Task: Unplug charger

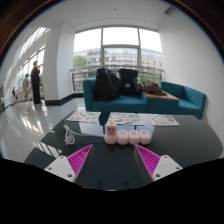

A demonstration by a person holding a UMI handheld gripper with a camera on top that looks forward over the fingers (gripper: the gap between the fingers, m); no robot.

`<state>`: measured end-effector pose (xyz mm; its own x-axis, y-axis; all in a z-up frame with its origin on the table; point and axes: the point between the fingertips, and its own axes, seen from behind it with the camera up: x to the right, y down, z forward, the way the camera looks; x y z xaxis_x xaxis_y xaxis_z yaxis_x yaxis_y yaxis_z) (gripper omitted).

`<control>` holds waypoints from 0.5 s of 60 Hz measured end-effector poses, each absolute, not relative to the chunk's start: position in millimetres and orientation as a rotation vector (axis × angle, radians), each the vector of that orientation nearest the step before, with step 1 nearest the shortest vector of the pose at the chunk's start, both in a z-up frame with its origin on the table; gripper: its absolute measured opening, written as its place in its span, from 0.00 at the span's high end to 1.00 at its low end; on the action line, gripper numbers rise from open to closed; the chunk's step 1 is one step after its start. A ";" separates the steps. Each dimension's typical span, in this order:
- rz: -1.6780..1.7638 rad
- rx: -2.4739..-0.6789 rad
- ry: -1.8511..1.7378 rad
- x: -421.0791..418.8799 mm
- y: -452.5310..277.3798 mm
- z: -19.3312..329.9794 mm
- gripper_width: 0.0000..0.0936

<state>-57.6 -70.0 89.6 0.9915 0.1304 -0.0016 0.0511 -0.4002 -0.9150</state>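
A white power strip (122, 137) lies on the dark table (110, 165), just ahead of my fingers, with pale chargers or plugs seated in a row on it. A white cable (68, 134) loops off to its left. My gripper (113, 160) is open and empty, its magenta pads (79, 157) spread wide on either side of the strip's near edge. Nothing is between the fingers; the strip sits slightly beyond them.
Printed sheets (84, 117) and more papers (152, 121) lie at the table's far side. A blue sofa (140, 98) with dark bags (106, 84) stands behind it under large windows. A person (36, 83) stands far left on the shiny floor.
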 end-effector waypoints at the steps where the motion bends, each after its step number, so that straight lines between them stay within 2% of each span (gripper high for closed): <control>1: 0.083 -1.983 -0.129 -57.6 -61.3 90.1 0.11; 12: 0.030 -1.994 -0.098 -70.6 47.6 62.9 0.13; 19: 0.010 -2.014 -0.070 -72.3 86.4 44.6 0.21; 23: 0.023 -2.025 -0.067 -78.4 97.4 34.4 0.33; 30: -0.021 -1.996 -0.107 -82.4 108.1 30.8 0.61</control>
<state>-82.4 108.1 30.8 0.9958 0.0664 0.0634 0.0851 -0.4107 -0.9078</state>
